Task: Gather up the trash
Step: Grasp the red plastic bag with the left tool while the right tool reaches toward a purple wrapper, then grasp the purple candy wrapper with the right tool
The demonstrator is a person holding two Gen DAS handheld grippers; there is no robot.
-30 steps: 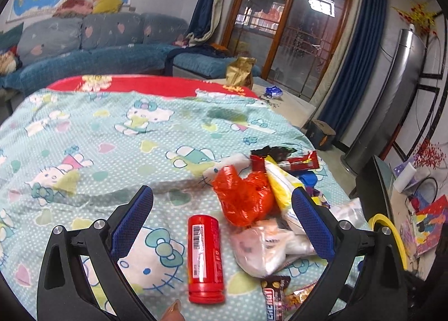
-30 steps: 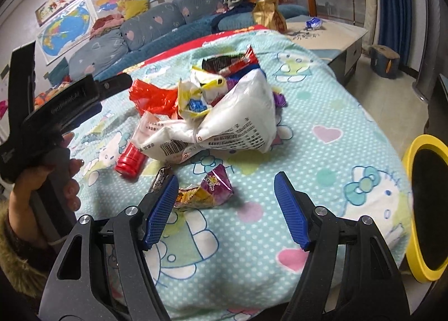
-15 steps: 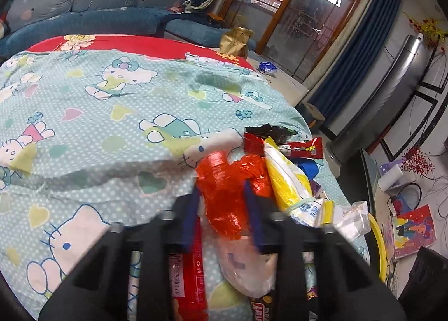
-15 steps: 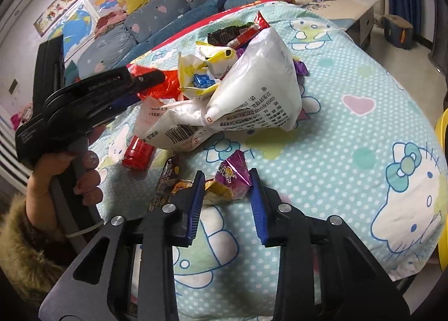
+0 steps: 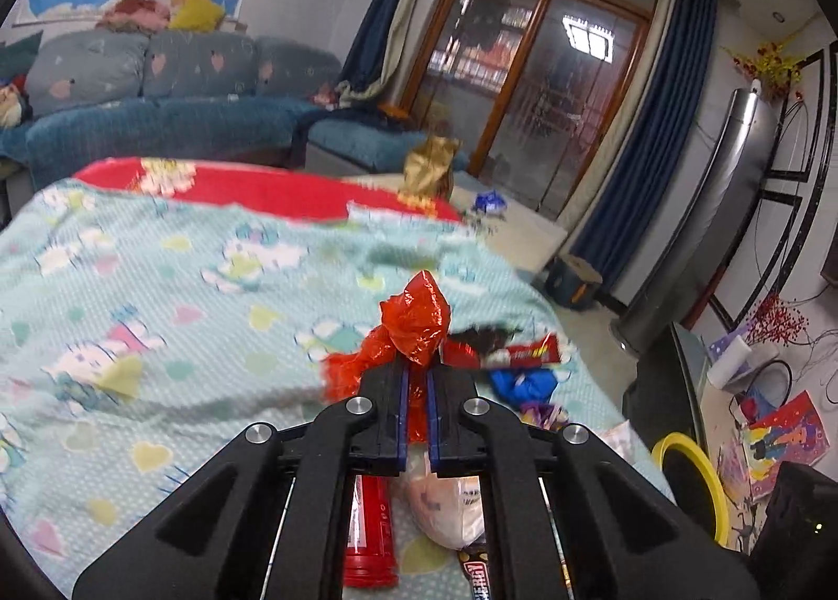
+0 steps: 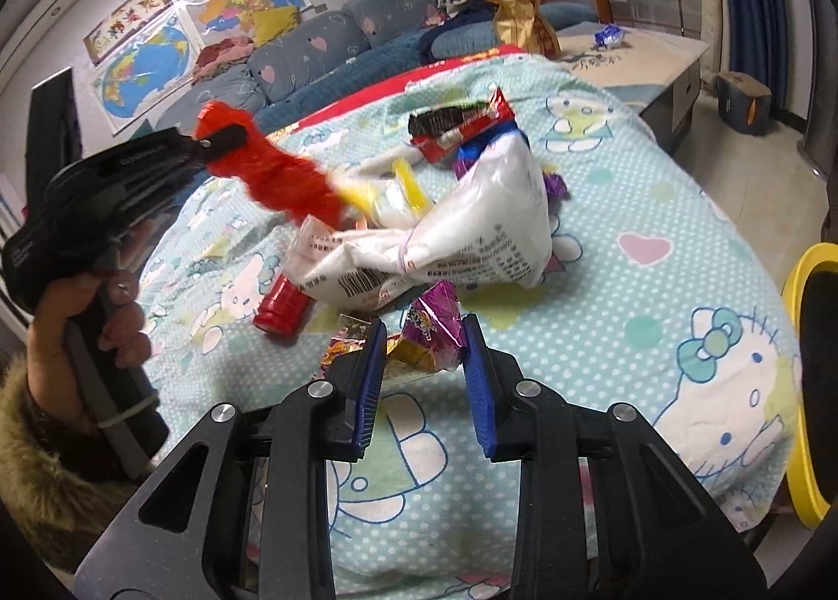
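Note:
A pile of trash lies on a bed under a light-blue cartoon-cat blanket (image 6: 654,317). My left gripper (image 5: 415,380) is shut on a crumpled red plastic bag (image 5: 414,322) and holds it above the pile. The right wrist view shows this left gripper (image 6: 225,139) in a person's hand, with the red bag (image 6: 283,181) trailing from it. My right gripper (image 6: 424,343) is shut on a purple and gold snack wrapper (image 6: 432,330) at the pile's near edge. A large white bag (image 6: 471,233) lies just beyond it.
A red canister (image 6: 280,309) lies left of the white bag, and a red and black wrapper (image 6: 461,123) lies behind it. A yellow-rimmed bin (image 6: 801,390) stands off the bed's right side. A sofa (image 5: 157,118) and a low table (image 6: 644,50) lie beyond.
My left gripper went from wide open to shut on the red bag and rose with it. My right gripper closed from open onto the purple and gold wrapper.

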